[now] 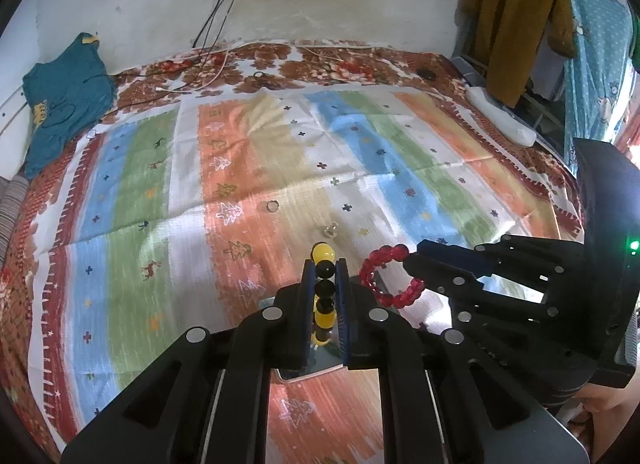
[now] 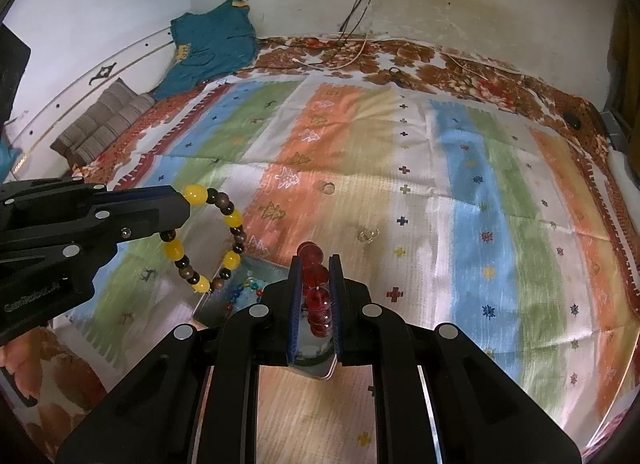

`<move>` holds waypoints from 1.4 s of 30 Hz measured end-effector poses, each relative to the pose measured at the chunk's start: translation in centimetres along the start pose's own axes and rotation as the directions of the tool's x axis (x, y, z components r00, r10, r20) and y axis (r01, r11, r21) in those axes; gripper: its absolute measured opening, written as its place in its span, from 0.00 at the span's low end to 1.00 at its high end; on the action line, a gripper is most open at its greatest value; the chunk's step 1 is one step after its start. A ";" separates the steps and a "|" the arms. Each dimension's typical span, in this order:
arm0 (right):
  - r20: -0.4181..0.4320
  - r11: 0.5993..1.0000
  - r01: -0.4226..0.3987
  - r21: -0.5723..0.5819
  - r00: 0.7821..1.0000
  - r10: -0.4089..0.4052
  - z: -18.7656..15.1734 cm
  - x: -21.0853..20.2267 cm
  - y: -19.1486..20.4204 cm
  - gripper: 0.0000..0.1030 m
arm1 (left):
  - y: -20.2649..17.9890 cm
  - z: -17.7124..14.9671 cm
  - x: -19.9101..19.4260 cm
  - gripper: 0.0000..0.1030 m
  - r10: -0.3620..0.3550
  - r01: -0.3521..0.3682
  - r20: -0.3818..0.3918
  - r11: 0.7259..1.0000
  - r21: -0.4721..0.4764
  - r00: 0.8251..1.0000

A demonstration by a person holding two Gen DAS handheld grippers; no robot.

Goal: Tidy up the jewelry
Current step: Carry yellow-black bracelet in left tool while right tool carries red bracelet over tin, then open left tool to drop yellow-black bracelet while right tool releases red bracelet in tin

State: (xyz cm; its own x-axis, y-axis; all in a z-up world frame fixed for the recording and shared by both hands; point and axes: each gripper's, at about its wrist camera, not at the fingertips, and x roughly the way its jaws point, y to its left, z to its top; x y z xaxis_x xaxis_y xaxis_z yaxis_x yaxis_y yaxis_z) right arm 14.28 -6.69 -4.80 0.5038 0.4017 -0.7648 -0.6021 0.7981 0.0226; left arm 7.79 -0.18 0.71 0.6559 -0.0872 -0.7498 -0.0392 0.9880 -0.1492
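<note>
My left gripper [image 1: 325, 264] is shut on a yellow and black bead bracelet [image 1: 324, 284]; the bracelet hangs as a ring in the right wrist view [image 2: 208, 240]. My right gripper [image 2: 315, 260] is shut on a red bead bracelet [image 2: 316, 292], which also shows in the left wrist view [image 1: 386, 276]. Both are held above a shiny metal tray [image 2: 272, 270] on the striped cloth; the tray holds a string of coloured beads [image 2: 244, 292]. A ring [image 1: 272, 206] and a small clear piece [image 1: 330, 231] lie on the cloth further out.
The striped cloth [image 1: 240, 168] covers a bed against a white wall. A teal shirt [image 1: 64, 104] lies at the far left, cables [image 1: 208, 64] run along the back, a white item [image 1: 504, 120] sits at the right edge. Clothes [image 1: 512, 16] hang at the right.
</note>
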 end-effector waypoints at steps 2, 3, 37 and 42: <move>-0.006 1.000 0.002 -0.009 1.000 -0.002 -0.2 0.0 0.3 0.13 | -0.1 -0.3 -0.2 0.09 -0.002 0.002 0.001 1.000 0.002 1.000; -0.010 1.000 0.002 -0.011 1.000 -0.002 -0.4 0.1 0.4 0.13 | -0.2 -0.4 -0.3 0.09 -0.002 0.002 0.001 1.000 0.004 1.000; -0.097 0.998 0.033 0.060 0.995 -0.027 0.0 2.9 -1.7 0.52 | 3.6 0.7 2.5 0.55 0.129 -0.137 -0.065 0.981 -0.136 0.990; -0.123 0.998 0.035 0.051 0.992 -0.028 0.4 4.0 -1.9 0.56 | 3.1 1.6 3.9 0.62 0.140 -0.148 -0.076 0.983 -0.110 0.987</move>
State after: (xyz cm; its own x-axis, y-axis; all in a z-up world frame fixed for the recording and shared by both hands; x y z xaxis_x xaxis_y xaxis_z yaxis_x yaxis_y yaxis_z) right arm 17.69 -6.37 -7.65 0.4406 0.3209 -0.8384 -0.5518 0.8335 0.0290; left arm 11.42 2.73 -1.66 0.5843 0.0428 -0.8104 -0.2189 0.9699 -0.1066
